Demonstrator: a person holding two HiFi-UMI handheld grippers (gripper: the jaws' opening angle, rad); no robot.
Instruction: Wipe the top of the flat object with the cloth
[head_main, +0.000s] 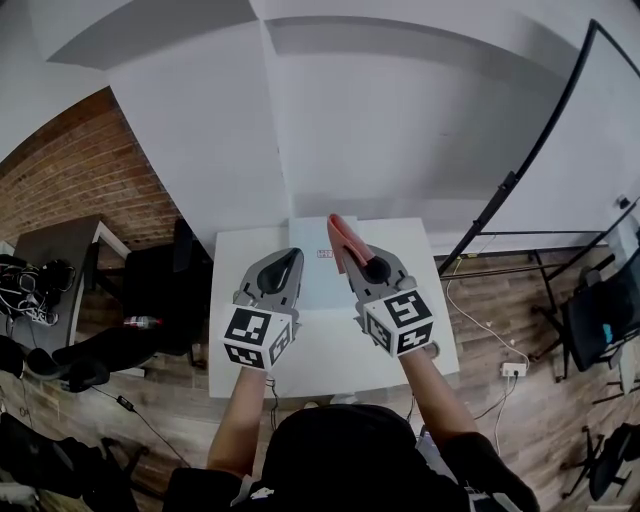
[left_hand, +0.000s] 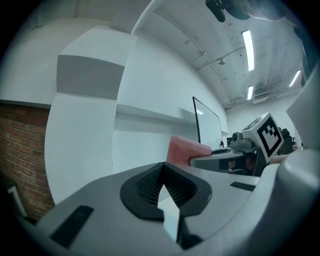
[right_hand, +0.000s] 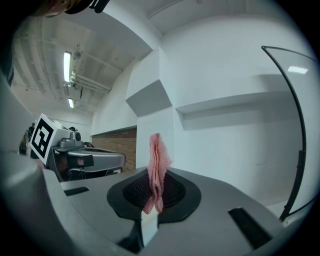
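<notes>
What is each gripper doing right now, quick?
Left gripper: closed, holding nothing.
Right gripper: closed on the pink cloth.

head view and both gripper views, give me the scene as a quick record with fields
left gripper: jaws together, nothing between them
right gripper: jaws shut on the cloth
cloth: pink woven cloth, a folded strip sticking out past the jaws
flat object: pale blue flat panel lying on the table
table: white rectangular table against a white wall
wiping contact: none seen; in the right gripper view the cloth stands free in front of the wall, not on the panel
</notes>
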